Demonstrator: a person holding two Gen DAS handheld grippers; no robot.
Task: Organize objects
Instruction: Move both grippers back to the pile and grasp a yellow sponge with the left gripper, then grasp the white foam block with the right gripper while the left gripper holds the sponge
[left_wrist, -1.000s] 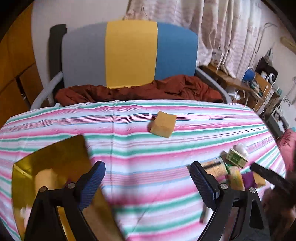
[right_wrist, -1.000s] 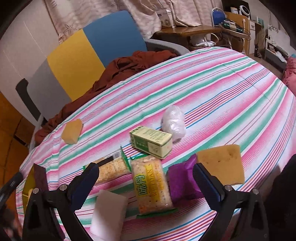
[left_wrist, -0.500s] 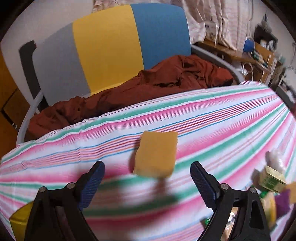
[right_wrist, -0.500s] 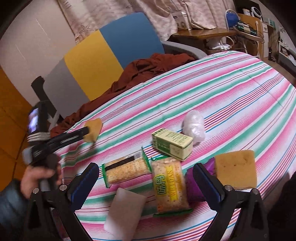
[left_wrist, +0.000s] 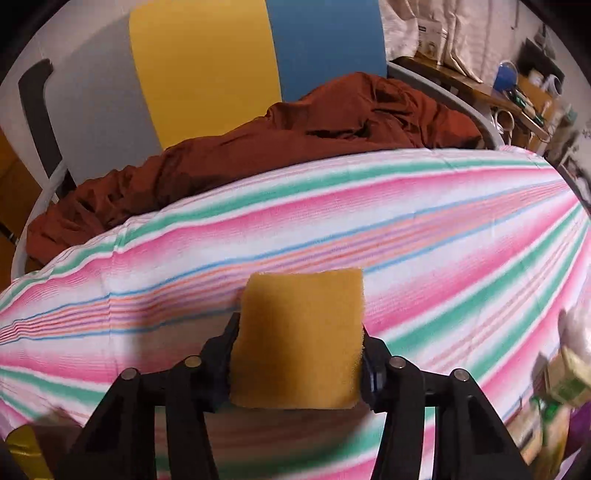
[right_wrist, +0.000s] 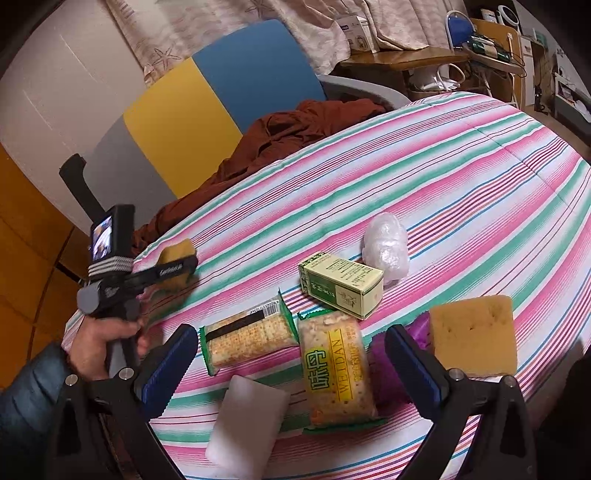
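Observation:
My left gripper (left_wrist: 299, 347) is shut on a yellow sponge (left_wrist: 301, 336) just above the striped tablecloth (left_wrist: 424, 236); it also shows in the right wrist view (right_wrist: 177, 264) at the table's far left. My right gripper (right_wrist: 291, 362) is open and empty above a cluster near the front edge: two cracker packs (right_wrist: 251, 338) (right_wrist: 338, 373), a green box (right_wrist: 341, 284), a white sponge (right_wrist: 247, 421), a purple item (right_wrist: 384, 369), a second yellow sponge (right_wrist: 474, 334) and a clear plastic wad (right_wrist: 386, 245).
A grey, yellow and blue chair (left_wrist: 207, 70) with a rust-brown cloth (left_wrist: 295, 133) on its seat stands behind the table. A yellow container's edge (left_wrist: 22, 454) shows at lower left. A cluttered wooden desk (right_wrist: 406, 59) stands at the far right.
My left gripper moved forward to the yellow sponge and closed on it. My right gripper stayed open over the cluster.

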